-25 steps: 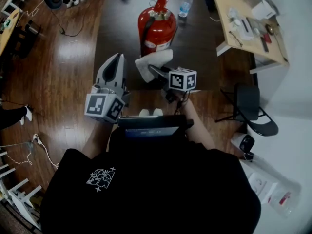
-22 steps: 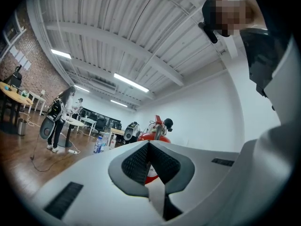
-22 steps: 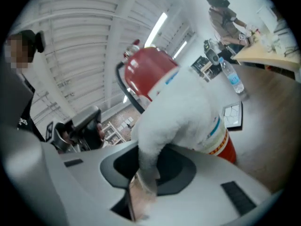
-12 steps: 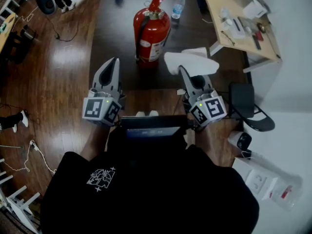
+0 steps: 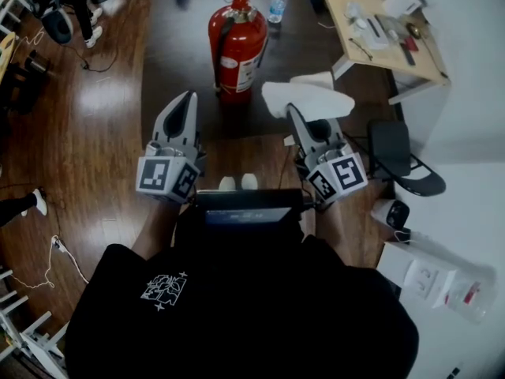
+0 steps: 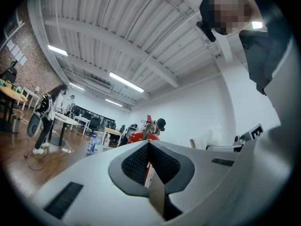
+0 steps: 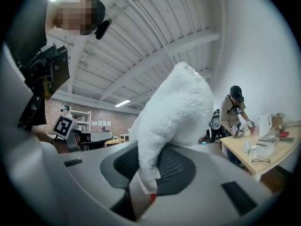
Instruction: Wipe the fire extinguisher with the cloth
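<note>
Wiping was judged best begun by carrying the white cloth [image 5: 309, 101], clamped in the right gripper [image 5: 295, 113], forward onto the red fire extinguisher [image 5: 235, 47], which stood upright on the floor [image 5: 180, 34] well ahead, while the left gripper [image 5: 186, 99] was seen closed on nothing.

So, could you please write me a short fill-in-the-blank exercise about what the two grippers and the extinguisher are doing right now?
1. The right gripper is shut on a fluffy white ____.
2. The fire extinguisher stands upright and its body is coloured ____.
3. The left gripper has its jaws together and holds ____.

Missing words: cloth; red; nothing.
</note>
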`<state>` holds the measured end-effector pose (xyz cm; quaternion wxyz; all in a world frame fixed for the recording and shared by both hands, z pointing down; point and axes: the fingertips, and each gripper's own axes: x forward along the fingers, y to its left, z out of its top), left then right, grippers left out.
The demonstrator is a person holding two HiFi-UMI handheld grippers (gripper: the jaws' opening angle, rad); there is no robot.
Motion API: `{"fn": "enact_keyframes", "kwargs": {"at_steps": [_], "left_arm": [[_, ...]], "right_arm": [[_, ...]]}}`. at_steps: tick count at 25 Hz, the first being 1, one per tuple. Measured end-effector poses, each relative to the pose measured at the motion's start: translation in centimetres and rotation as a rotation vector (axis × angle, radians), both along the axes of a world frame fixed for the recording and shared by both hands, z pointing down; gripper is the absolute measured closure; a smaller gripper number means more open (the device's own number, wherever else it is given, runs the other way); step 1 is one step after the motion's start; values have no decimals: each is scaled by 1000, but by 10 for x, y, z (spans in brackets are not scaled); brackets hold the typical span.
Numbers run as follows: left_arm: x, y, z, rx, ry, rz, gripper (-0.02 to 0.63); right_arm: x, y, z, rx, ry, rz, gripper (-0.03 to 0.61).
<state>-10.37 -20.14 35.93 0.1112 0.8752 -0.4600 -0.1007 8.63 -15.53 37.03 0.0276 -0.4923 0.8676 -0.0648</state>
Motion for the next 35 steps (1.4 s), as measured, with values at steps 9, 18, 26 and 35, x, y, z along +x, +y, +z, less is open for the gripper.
{"fn": "enact_keyframes", "kwargs": {"at_steps": [9, 18, 26, 35], "left_arm": [[9, 13, 0, 9, -12, 102, 614], [13, 64, 0, 9, -31, 80, 614], [41, 175, 1, 15, -26, 45, 614], [45, 311, 8, 1, -44, -17, 614]], "right_arm": [[24, 45, -9, 17, -13, 100, 479], [19, 100, -9, 25, -1, 59, 479], [14, 203, 3, 13, -29, -45, 479], [22, 318, 0, 27, -40, -86, 479]]}}
